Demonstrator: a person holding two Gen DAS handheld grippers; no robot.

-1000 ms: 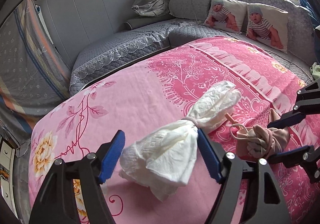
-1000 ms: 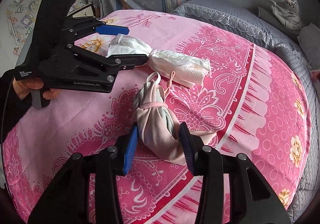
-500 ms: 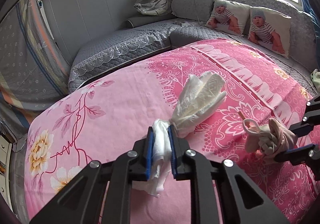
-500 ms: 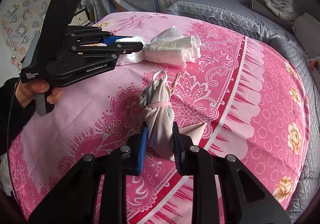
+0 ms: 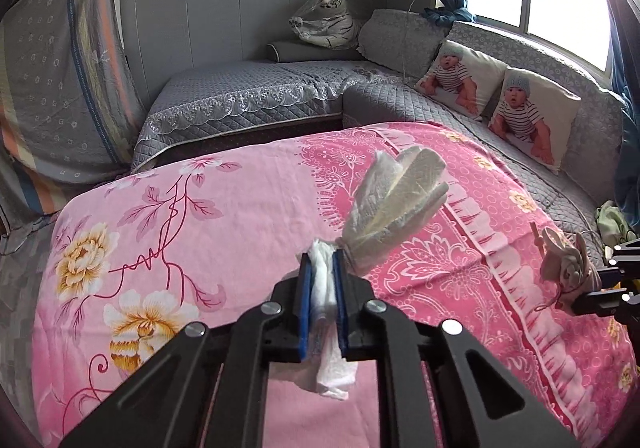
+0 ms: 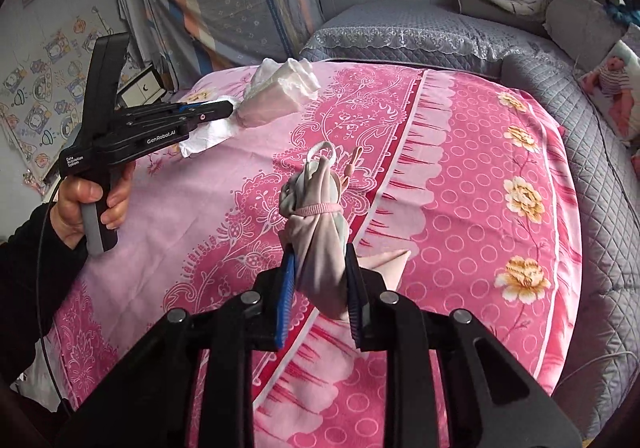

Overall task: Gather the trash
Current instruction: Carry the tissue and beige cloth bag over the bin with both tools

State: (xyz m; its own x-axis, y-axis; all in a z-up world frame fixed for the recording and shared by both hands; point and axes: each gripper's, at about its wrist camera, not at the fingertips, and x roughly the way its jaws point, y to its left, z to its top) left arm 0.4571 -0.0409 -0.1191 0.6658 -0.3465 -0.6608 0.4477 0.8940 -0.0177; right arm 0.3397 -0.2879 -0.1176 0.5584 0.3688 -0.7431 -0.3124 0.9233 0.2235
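My left gripper [image 5: 321, 260] is shut on a crumpled white paper wad [image 5: 394, 201] and holds it above the pink bedspread [image 5: 200, 207]; it also shows in the right wrist view [image 6: 280, 93]. My right gripper [image 6: 320, 252] is shut on a pink-grey cloth bundle [image 6: 318, 215] with a white loop, lifted off the bed. The bundle and the right gripper show at the right edge of the left wrist view [image 5: 566, 266].
A grey quilted sofa [image 5: 256, 95] runs along the far side and right, with two baby-print cushions [image 5: 532, 119] and a plush tiger [image 5: 324, 21]. A patterned board [image 5: 60, 79] leans at the left. A window is at the back right.
Both grippers closed on their items, the left on the paper wad, the right on the cloth bundle, and lifted them up off the bedspread.
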